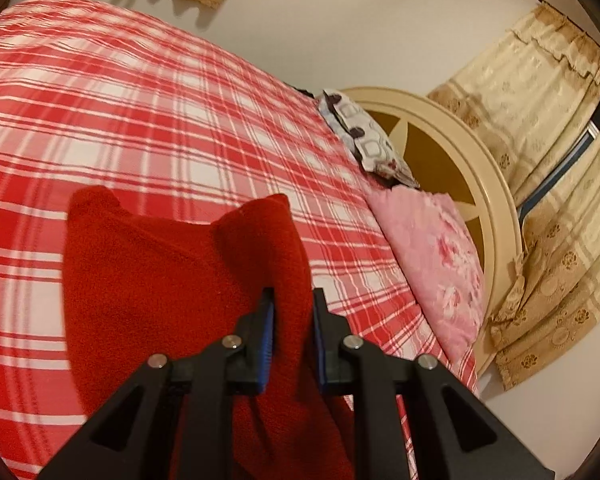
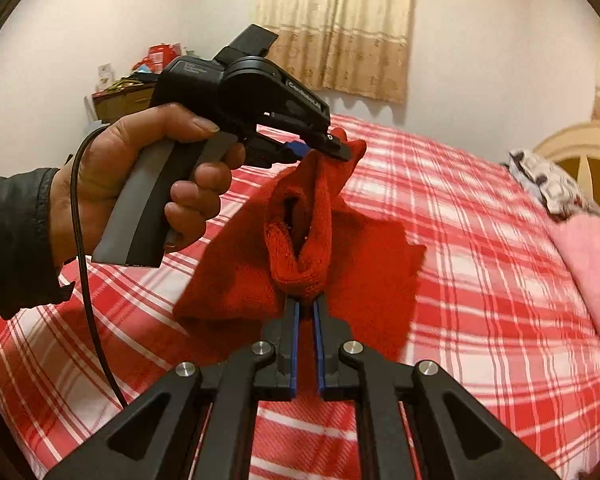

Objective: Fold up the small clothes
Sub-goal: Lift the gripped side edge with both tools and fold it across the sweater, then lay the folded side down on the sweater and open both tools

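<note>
A small red knitted garment [image 2: 300,240] is held up above the bed [image 2: 480,208], stretched between the two tools. It is judged to be light, soft and limp: the knit sags and bunches between the two holds, and a loose flap hangs toward the plaid bedcover. The ribbed, thicker edge is judged the best place for a hold, since the thin body would slide or stretch out of shape under a pull.

The left tool [image 1: 293,300] is seen pinching a thick fold of the garment, the jaws kept slightly apart by the bunched cloth between the blue pads. The right tool [image 2: 306,306] is pressed together on the rolled lower edge of the garment, with only a narrow slit visible between the pads.

From the left wrist view, the garment's spread body is shown lying toward the foot side of the bed, and beyond it a pink pillow [image 1: 432,264], a patterned pillow [image 1: 364,140] and the cream headboard [image 1: 480,184] are seen. From the right wrist view, what is added is the person's hand [image 2: 148,176] gripping the left tool's handle, its trailing cable [image 2: 88,280], the open tube of the garment between the holds, and how far the cloth hangs clear of the bed.
</note>
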A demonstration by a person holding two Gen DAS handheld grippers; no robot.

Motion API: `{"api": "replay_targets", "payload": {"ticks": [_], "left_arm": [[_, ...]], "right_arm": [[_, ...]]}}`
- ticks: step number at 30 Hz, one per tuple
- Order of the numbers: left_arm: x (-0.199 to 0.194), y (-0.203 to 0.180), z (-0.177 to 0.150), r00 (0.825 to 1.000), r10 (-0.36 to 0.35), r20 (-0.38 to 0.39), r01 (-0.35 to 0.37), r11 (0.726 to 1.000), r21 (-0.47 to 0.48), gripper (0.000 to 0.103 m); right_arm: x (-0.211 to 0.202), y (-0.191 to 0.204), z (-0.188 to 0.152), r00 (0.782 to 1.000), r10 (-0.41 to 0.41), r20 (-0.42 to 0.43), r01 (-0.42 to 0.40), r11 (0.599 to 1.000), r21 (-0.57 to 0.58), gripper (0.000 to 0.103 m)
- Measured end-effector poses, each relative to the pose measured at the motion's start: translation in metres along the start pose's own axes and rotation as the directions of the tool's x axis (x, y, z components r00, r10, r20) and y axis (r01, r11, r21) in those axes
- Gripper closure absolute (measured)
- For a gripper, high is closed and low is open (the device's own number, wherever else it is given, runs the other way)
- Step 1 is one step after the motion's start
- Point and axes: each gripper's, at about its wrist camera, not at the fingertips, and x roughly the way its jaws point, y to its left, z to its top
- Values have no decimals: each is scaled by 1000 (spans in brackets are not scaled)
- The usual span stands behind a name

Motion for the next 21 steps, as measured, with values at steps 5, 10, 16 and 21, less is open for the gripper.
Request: {"api": "replay_targets", "payload": {"ticks": [5, 10, 16, 21], "left_arm": [[29, -13, -13, 997, 65, -49, -61, 995, 73, 86], [40, -31, -22, 994, 87, -69, -75, 984, 162, 89], [41, -49, -28, 986, 148, -72, -123, 952, 282, 91], [-3, -41, -43, 969, 241, 58, -245, 889, 388, 42]], "right_arm": [[12, -23, -18, 997, 32, -74, -26, 996, 81, 97], [21, -32, -35, 992, 55, -114, -40, 990, 132, 97], [23, -49, -53, 986, 74, -147, -40, 974, 222, 97], [11, -74, -64, 990, 17, -141, 27, 951, 307, 94]]}}
